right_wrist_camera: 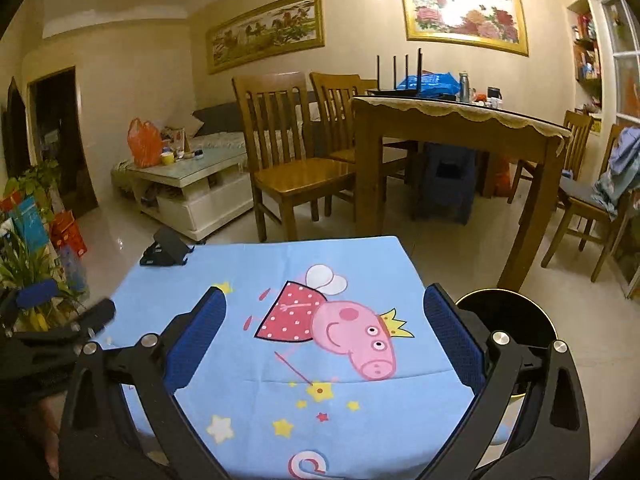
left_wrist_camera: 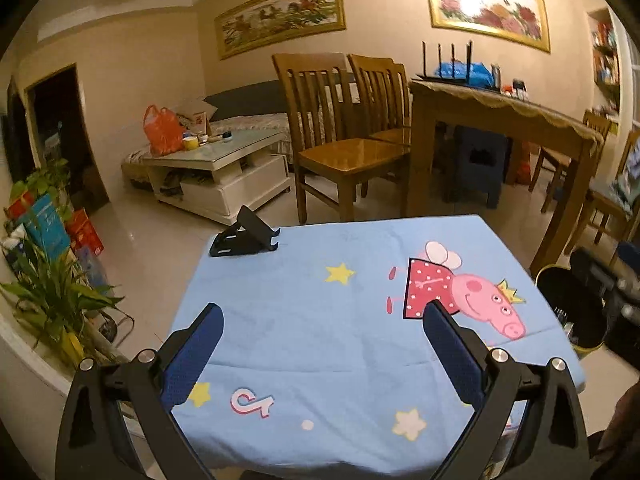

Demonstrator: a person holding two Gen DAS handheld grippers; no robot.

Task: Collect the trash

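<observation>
My left gripper (left_wrist_camera: 322,314) is open and empty above a small table covered with a blue cartoon-pig cloth (left_wrist_camera: 320,340). My right gripper (right_wrist_camera: 324,300) is open and empty above the same cloth (right_wrist_camera: 260,264). A black trash bin with a gold rim (left_wrist_camera: 568,308) stands on the floor at the table's right side; it also shows in the right wrist view (right_wrist_camera: 516,312), behind my right finger. No loose trash shows on the cloth. The left gripper shows at the left edge of the right wrist view (right_wrist_camera: 52,312).
A black phone stand (left_wrist_camera: 244,236) sits at the cloth's far left corner. Wooden chairs (left_wrist_camera: 340,140) and a dining table (left_wrist_camera: 500,120) stand beyond. A white coffee table (left_wrist_camera: 216,164) with an orange bag lies far left. Potted plants (left_wrist_camera: 48,300) and boxes line the left.
</observation>
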